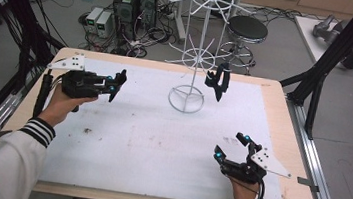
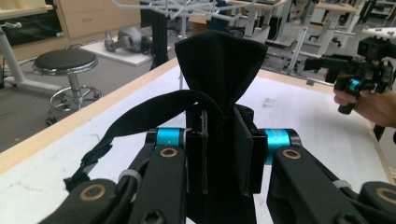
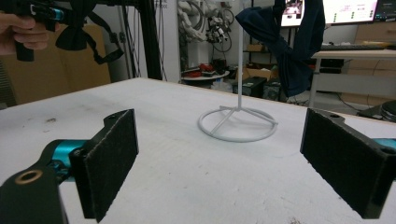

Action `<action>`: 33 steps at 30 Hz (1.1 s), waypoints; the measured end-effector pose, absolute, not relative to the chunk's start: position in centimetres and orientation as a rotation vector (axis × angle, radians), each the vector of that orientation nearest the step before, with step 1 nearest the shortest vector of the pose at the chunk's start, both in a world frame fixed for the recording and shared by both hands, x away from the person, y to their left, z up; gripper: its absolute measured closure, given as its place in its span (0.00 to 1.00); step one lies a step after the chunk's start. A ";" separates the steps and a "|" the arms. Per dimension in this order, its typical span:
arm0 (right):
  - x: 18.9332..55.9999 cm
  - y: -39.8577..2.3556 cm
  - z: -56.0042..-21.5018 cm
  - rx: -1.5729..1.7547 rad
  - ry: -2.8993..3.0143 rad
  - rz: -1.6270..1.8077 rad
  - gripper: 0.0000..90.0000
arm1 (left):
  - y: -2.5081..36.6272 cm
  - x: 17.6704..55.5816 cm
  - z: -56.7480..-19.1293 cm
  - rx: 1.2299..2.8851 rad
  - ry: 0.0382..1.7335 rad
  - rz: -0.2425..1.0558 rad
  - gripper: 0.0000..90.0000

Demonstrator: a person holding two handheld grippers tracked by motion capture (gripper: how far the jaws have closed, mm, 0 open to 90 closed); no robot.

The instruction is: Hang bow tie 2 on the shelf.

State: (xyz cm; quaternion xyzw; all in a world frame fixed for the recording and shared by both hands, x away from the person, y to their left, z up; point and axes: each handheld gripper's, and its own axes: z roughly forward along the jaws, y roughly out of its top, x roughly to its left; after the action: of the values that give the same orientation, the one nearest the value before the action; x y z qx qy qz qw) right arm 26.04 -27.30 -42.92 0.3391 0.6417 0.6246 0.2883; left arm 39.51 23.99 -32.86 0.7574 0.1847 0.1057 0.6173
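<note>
Closest to you, your right gripper [image 1: 232, 147] rests low at the near right of the white mat [image 1: 149, 141], its jaws spread wide with nothing between the pads [image 3: 109, 161]. Ahead of that gripper stands the white wire rack [image 3: 239, 122], with a dark bow tie [image 3: 282, 37] hanging from one of its arms, well apart from the jaws. Your left gripper [image 1: 115, 85] is up off the mat on the far left side, clamped tight on a second black bow tie [image 2: 219, 70]; the fabric fans out just beyond its pads, and the strap [image 2: 140, 119] loops down to that gripper's left.
</note>
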 end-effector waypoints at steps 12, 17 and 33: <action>26.1 -27.5 -43.5 0.931 1.703 1.675 0.12 | 22.4 40.4 -31.0 1.707 0.435 0.241 0.85; 26.1 -27.6 -43.8 0.938 1.693 1.675 0.12 | 21.7 40.8 -30.4 1.696 0.449 0.246 0.85; 26.2 -27.5 -44.5 0.917 1.684 1.656 0.12 | 19.7 42.2 -29.7 1.682 0.474 0.236 0.85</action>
State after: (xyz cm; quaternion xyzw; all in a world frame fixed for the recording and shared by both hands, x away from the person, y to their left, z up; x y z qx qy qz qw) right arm 26.19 -27.52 -44.52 0.3453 0.6341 0.6238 0.2992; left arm 42.16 19.66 -29.67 0.7361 0.2074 0.1033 0.6360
